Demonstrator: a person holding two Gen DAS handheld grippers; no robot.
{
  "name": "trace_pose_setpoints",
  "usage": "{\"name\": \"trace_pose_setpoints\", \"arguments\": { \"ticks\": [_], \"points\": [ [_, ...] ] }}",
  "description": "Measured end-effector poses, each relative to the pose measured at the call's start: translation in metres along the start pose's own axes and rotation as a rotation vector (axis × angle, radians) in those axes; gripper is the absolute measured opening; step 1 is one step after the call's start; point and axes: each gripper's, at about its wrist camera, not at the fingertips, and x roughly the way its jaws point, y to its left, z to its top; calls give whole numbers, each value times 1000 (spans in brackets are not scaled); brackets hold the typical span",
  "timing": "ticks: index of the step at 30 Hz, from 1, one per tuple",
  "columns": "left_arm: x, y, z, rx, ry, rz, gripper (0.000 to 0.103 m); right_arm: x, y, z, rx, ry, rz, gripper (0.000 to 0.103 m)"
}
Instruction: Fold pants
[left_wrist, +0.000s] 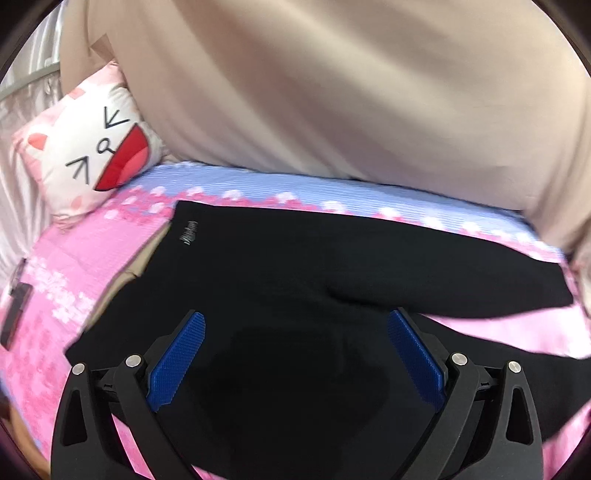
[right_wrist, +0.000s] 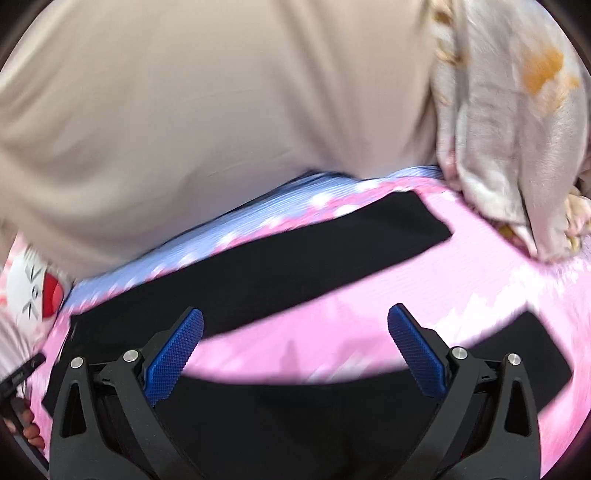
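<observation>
Black pants lie spread on a pink and blue bedspread, waist end to the left with a small grey logo. My left gripper hovers open over the seat of the pants, its blue pads wide apart with nothing between them. In the right wrist view the two legs of the pants fan apart, one running to the upper right, the other to the lower right. My right gripper stands open above the pink gap between the legs, near the crotch.
A beige quilt is bunched along the far side of the bed. A white cat-face pillow sits at the far left. A grey patterned blanket is heaped at the far right. A dark device lies at the left edge.
</observation>
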Motion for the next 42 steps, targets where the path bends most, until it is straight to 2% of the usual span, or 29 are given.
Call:
{"name": "trace_pose_setpoints", "arguments": {
  "ticks": [3,6,9,11,13,14,18,19,21,24,26,27,28,29,30,31,32,33,34,37,42],
  "points": [
    [24,-5,23,90,-21,61,98,40,-36,39,-101,-39,-74,98],
    [53,1,46,139,7,76,98,92,-63,70,-155,39,-143,98],
    [84,19,69,145,48,58,98,132,-82,94,-185,102,-130,98],
    [106,39,85,109,67,85,98,152,-89,98,-180,134,-128,98],
    [131,68,103,52,106,63,98,171,-96,99,-164,174,-106,98],
    [139,78,108,32,118,76,98,179,-97,96,-156,197,-105,98],
    [185,132,132,18,125,204,98,204,-103,80,-132,275,-91,98],
    [199,145,135,23,142,257,98,208,-102,76,-139,284,-100,98],
    [224,163,137,16,189,307,98,212,-99,74,-172,268,-114,98],
    [257,172,134,16,269,294,98,210,-97,77,-169,251,-91,98],
    [269,165,129,31,285,290,97,209,-93,77,-176,250,-91,87],
    [268,162,127,36,262,289,94,208,-92,78,-178,248,-86,77],
    [267,160,127,37,247,287,89,207,-90,79,-172,249,-68,59],
    [267,158,128,28,246,241,65,206,-89,79,-163,253,-47,49],
    [267,157,129,3,257,181,37,206,-88,79,-150,265,-19,34],
    [265,157,132,-30,270,163,33,207,-84,79,-152,268,-14,24],
    [264,155,134,-36,275,179,12,206,-80,79,-163,271,-18,21],
    [261,153,137,-35,273,175,4,205,-77,80,-167,269,-24,17],
    [257,151,141,-44,272,155,3,203,-73,82,-163,266,-22,13],
    [233,155,149,-87,235,87,3,181,-62,85,-177,229,-24,12],
    [180,150,157,-65,166,39,3,141,-52,101,-171,154,4,12]
  ]
}}
